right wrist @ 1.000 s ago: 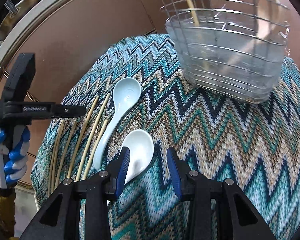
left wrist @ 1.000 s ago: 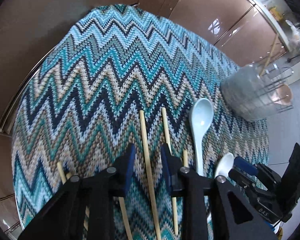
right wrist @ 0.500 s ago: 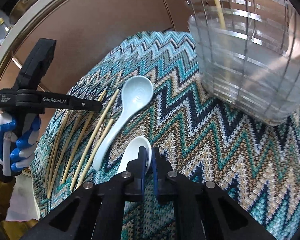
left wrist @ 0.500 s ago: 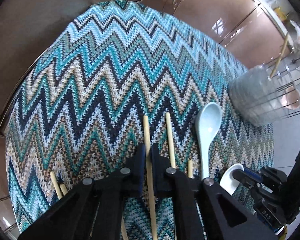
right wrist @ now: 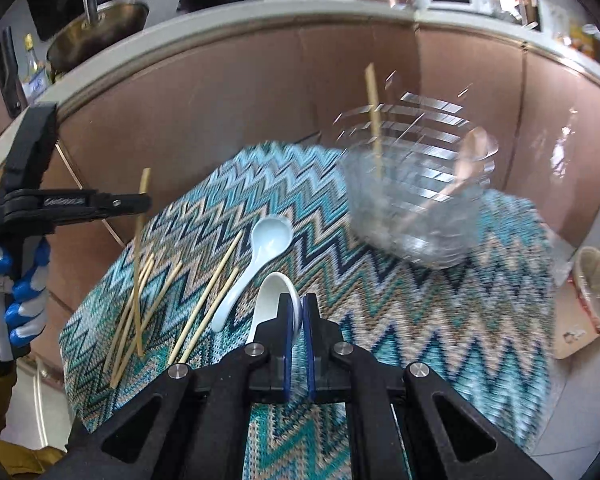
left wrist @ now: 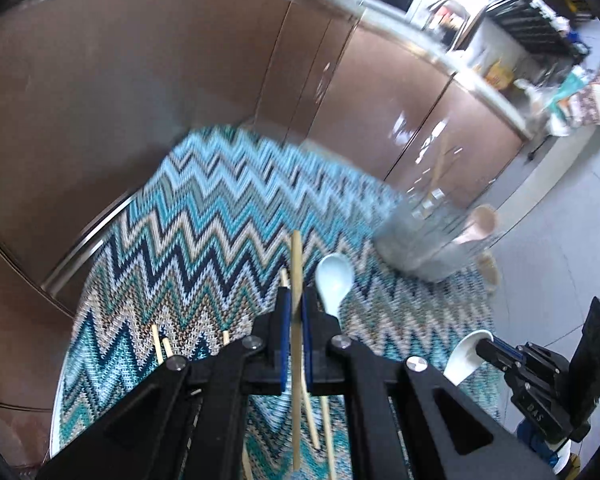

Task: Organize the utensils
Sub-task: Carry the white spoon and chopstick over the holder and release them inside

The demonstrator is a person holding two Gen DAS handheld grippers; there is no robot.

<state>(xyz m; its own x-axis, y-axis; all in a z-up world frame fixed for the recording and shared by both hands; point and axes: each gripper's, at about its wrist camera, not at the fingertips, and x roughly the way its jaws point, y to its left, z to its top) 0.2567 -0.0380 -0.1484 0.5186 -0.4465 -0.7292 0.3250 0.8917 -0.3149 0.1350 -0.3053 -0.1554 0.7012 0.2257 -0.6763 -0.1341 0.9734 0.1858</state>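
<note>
Fingers of the left gripper (left wrist: 295, 300) are clenched on a single wooden chopstick (left wrist: 296, 280), which runs up between the blue pads and sticks out beyond their tips; in the right wrist view the same chopstick (right wrist: 141, 216) hangs almost upright from that gripper (right wrist: 142, 203), its lower end among the loose sticks on the cloth. The right gripper (right wrist: 297, 312) is pressed shut too — its pads pinch the rim of a white ceramic spoon (right wrist: 274, 292), bowl upward. From the left wrist view that spoon (left wrist: 466, 354) shows held clear of the cloth at the tips of the right gripper (left wrist: 482, 346).

Writing is scarce: white lettering runs along the side of the left gripper's arm, too blurred to read, and a few pale letters on the right gripper's body that I cannot make out with certainty.

A second spoon, pale blue (right wrist: 260, 258), lies on the zigzag cloth (right wrist: 380, 320) in teal, navy and beige that covers the bench, its bowl pointing toward the wire basket (right wrist: 416, 196). Several more chopsticks (right wrist: 208, 292) lie scattered just beside it. The basket stands on the far right part of the cloth, heavily blurred, with one chopstick (right wrist: 374, 120) upright inside and a tan spoon (right wrist: 470, 160) leaning within. A blue-and-white gloved hand (right wrist: 18, 292) grips the left gripper's handle.
</note>
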